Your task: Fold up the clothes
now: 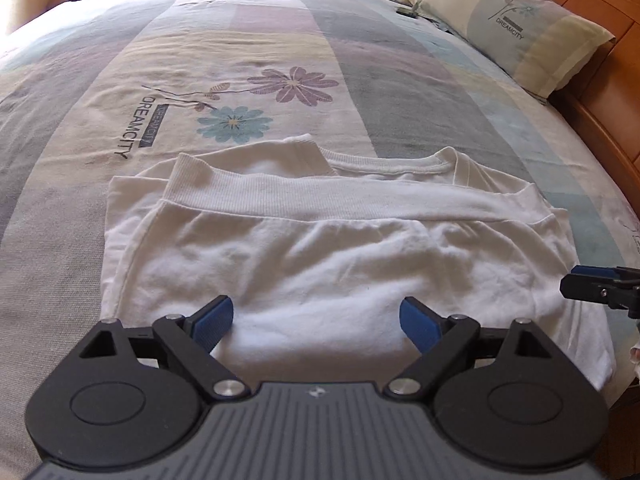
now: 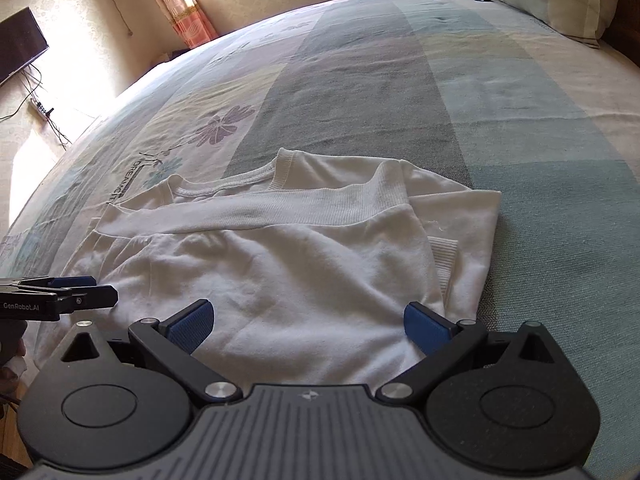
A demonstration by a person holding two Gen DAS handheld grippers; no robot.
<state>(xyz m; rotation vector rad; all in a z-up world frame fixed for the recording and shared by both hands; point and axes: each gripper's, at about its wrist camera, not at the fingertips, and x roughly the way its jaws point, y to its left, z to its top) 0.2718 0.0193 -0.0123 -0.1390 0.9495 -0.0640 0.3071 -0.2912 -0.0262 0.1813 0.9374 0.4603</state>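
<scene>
A white sweatshirt (image 1: 320,256) lies on the bed, its ribbed hem band (image 1: 320,196) folded up across the body toward the collar (image 1: 400,164). My left gripper (image 1: 316,320) hovers over the garment's near edge, open, with only cloth beneath and nothing between its blue pads. In the right wrist view the same sweatshirt (image 2: 280,264) shows a folded-in sleeve cuff (image 2: 444,256) at its right side. My right gripper (image 2: 308,320) is open above the near edge too, holding nothing. Each gripper appears at the edge of the other's view: right gripper (image 1: 576,280), left gripper (image 2: 100,290).
The bed sheet (image 1: 160,60) is striped in pastel with printed flowers (image 1: 292,86). A pillow (image 1: 520,28) and wooden headboard (image 1: 600,128) stand at the far right, with a small dark object (image 1: 406,11) beside the pillow. A dark screen (image 2: 16,44), curtain (image 2: 180,8) and power strip (image 2: 40,110) are beyond the bed.
</scene>
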